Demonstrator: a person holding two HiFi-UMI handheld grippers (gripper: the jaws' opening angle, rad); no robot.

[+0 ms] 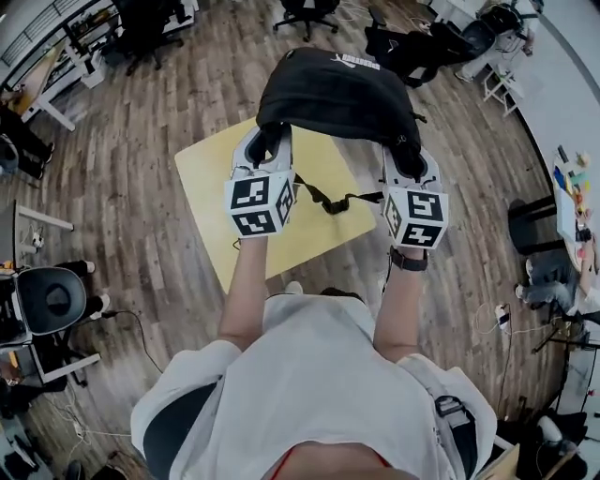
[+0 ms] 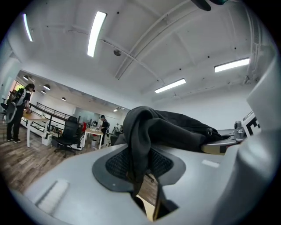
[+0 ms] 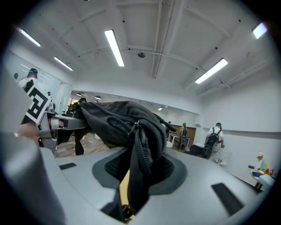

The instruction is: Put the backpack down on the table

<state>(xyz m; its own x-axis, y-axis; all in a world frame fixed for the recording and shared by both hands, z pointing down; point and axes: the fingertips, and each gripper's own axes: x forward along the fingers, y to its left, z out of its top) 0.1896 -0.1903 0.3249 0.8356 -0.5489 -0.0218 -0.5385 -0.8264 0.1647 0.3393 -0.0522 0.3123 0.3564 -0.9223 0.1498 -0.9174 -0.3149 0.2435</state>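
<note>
A black backpack [image 1: 337, 94] hangs in the air between my two grippers, above the far edge of a small yellow table [image 1: 216, 187]. My left gripper [image 1: 265, 142] is shut on the bag's left side; black fabric [image 2: 140, 140] is pinched between its jaws. On the bag's right side my right gripper [image 1: 405, 159] is shut on a zippered edge [image 3: 142, 149]. A black strap [image 1: 328, 199] dangles between the grippers over the tabletop.
Wooden floor surrounds the table. Office chairs [image 1: 52, 300] stand at the left and at the back [image 1: 305, 14]. A desk with coloured items [image 1: 572, 187] is at the right. Several people stand far off in the room [image 3: 215, 134].
</note>
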